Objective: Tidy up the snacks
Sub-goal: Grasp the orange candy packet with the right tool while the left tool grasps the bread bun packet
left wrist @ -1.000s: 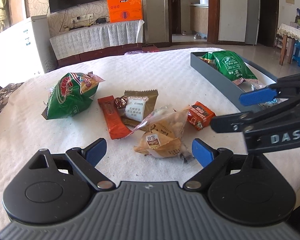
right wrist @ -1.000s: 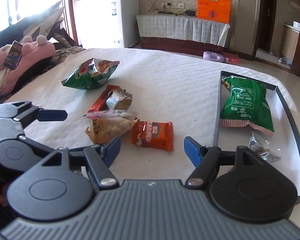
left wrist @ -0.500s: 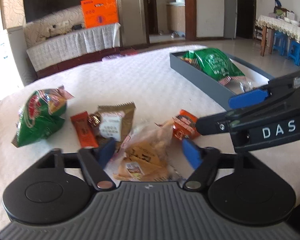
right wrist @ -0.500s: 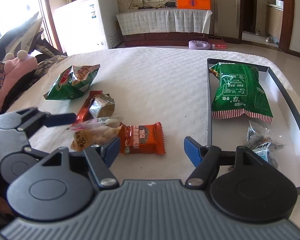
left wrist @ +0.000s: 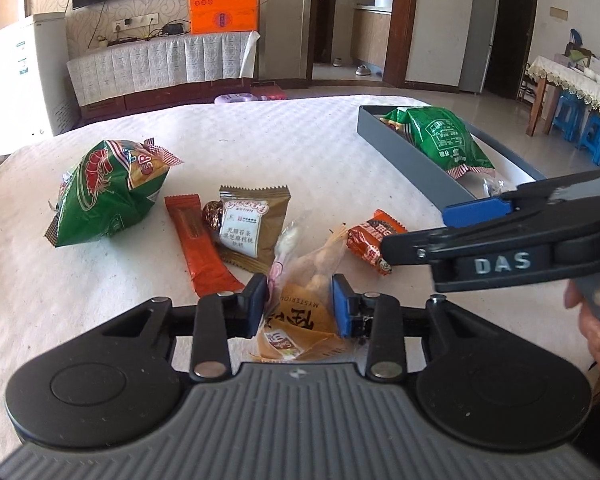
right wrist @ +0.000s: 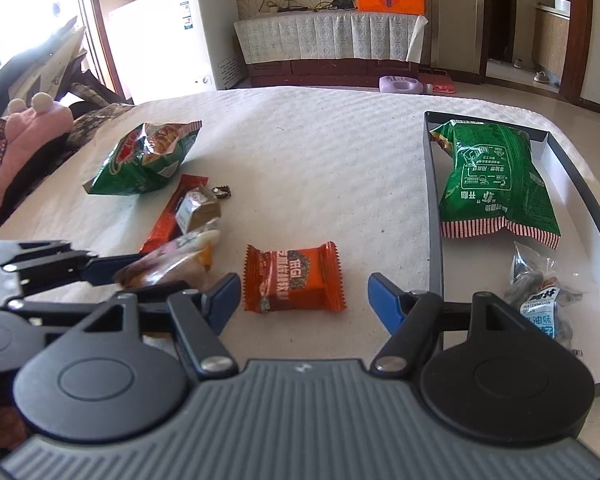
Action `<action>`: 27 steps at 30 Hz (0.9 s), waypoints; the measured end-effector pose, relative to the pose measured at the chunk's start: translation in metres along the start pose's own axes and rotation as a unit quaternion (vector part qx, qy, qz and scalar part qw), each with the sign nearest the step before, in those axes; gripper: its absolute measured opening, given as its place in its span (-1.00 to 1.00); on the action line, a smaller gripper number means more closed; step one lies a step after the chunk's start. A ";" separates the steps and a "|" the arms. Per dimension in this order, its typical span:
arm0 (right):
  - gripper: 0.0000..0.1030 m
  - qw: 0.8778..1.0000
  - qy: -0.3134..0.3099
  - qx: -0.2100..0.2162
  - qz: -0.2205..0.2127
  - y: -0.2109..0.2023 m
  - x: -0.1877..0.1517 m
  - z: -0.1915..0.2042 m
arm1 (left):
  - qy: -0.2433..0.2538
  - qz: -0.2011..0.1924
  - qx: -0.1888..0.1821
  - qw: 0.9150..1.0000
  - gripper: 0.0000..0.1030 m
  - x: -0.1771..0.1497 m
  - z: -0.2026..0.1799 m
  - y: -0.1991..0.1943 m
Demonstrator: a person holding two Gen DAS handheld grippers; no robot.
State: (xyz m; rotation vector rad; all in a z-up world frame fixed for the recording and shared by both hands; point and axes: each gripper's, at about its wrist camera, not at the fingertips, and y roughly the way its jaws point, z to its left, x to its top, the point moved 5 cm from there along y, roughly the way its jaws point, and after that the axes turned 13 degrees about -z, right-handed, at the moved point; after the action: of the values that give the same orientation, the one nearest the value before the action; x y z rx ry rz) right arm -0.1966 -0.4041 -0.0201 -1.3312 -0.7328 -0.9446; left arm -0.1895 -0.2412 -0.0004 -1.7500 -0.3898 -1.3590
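Left hand-held gripper [left wrist: 299,306] jaws just closed in, now pinching the tan bag [left wrist: 306,312]. Right hand-held gripper [right wrist: 304,298] spread wide, orange packet [right wrist: 294,278] just ahead, untouched.

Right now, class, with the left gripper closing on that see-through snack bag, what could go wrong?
1. The left gripper has just been closing on the crinkly clear snack bag; it may crush the snacks or slip.
2. The right gripper hangs open close by, so lifting towards the grey tray might bump it or drag the orange packet.
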 end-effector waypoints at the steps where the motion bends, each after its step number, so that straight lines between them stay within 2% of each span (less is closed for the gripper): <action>1: 0.39 1.000 -0.002 0.001 0.006 0.004 -0.001 0.002 | 0.005 0.000 0.001 1.000 -0.22 -0.001 -0.001 -0.001; 4: 0.40 1.000 -0.011 0.004 0.022 0.014 -0.005 0.009 | 0.012 0.004 0.000 1.000 -0.19 -0.004 0.000 -0.004; 9: 0.39 0.999 -0.031 -0.005 0.036 0.029 -0.008 0.013 | 0.023 -0.002 0.010 1.000 0.15 -0.006 0.002 -0.008; 12: 0.08 0.999 -0.025 0.001 0.045 0.031 -0.008 0.010 | 0.022 -0.014 0.004 1.000 0.18 -0.003 0.003 -0.016; 13: -0.13 0.999 -0.022 0.003 0.043 0.030 -0.007 0.010 | 0.020 -0.019 0.002 1.000 0.18 -0.002 0.003 -0.018; 14: -0.18 0.999 -0.018 0.004 0.042 0.028 -0.006 0.008 | 0.019 -0.023 0.002 1.000 0.19 -0.001 0.003 -0.021; 17: -0.19 0.999 -0.005 0.009 0.046 0.025 -0.007 0.004 | 0.024 -0.034 -0.003 0.999 0.20 0.002 0.001 -0.027; 27: -0.19 0.998 -0.007 0.014 0.053 0.014 -0.011 -0.004 | 0.100 -0.032 -0.045 0.994 0.20 -0.008 -0.036 -0.021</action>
State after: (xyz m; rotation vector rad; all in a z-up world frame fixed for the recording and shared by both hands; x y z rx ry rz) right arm -0.1897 -0.4069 -0.0362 -1.3404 -0.6771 -0.8379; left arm -0.2301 -0.2547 0.0026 -1.6659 -0.2797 -1.6025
